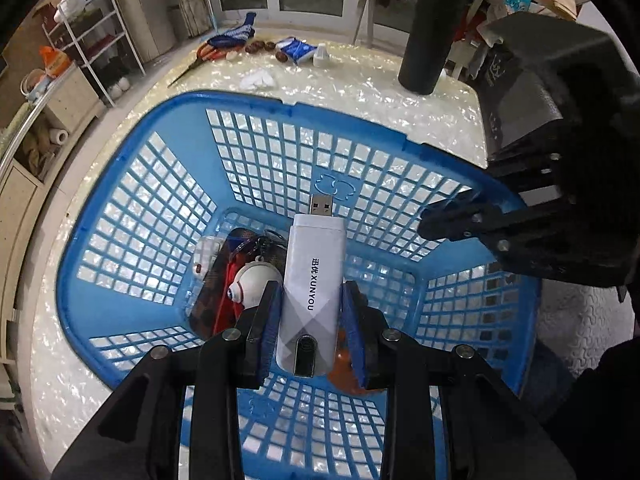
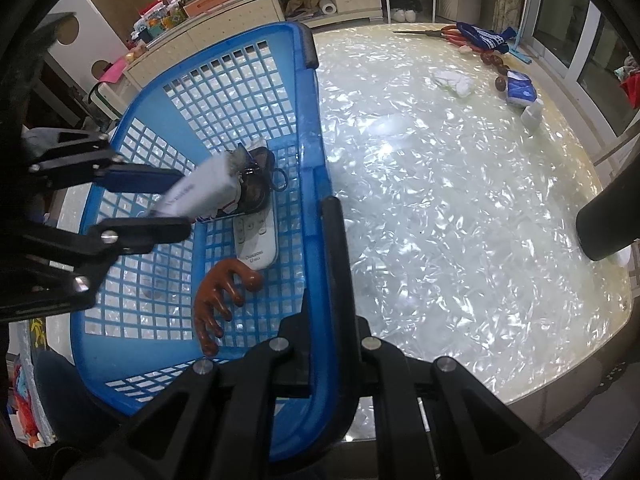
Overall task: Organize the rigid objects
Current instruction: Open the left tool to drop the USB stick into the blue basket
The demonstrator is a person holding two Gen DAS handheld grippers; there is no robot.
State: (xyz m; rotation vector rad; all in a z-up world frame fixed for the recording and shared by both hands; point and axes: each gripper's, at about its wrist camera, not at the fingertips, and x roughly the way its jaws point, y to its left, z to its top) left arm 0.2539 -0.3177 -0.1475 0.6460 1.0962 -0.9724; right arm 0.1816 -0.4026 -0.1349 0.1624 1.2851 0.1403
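Note:
My left gripper [image 1: 312, 292] is shut on a white USB dongle [image 1: 314, 276] with its plug pointing away, held over the blue lattice basket [image 1: 104, 172]. Below it in the basket lie a white ball keychain [image 1: 250, 284] and a dark checked case [image 1: 216, 280]. In the right wrist view the dongle [image 2: 200, 190] sits in the left gripper [image 2: 182, 204], above a white remote [image 2: 256, 240], a brown wooden massager [image 2: 220, 296] and the dark case [image 2: 258, 188]. My right gripper [image 2: 324, 240] is shut on the basket's rim [image 2: 308, 120]; the right gripper [image 1: 440, 220] also shows at that rim in the left wrist view.
The basket stands on a pearly white table [image 2: 440, 200]. A black cylinder [image 1: 436, 32] stands near the table's edge. At the far side lie red-handled scissors [image 1: 200, 58], brown beads, a blue tissue pack [image 1: 296, 48], a small white bottle [image 1: 321, 55] and a white cloth [image 1: 258, 78].

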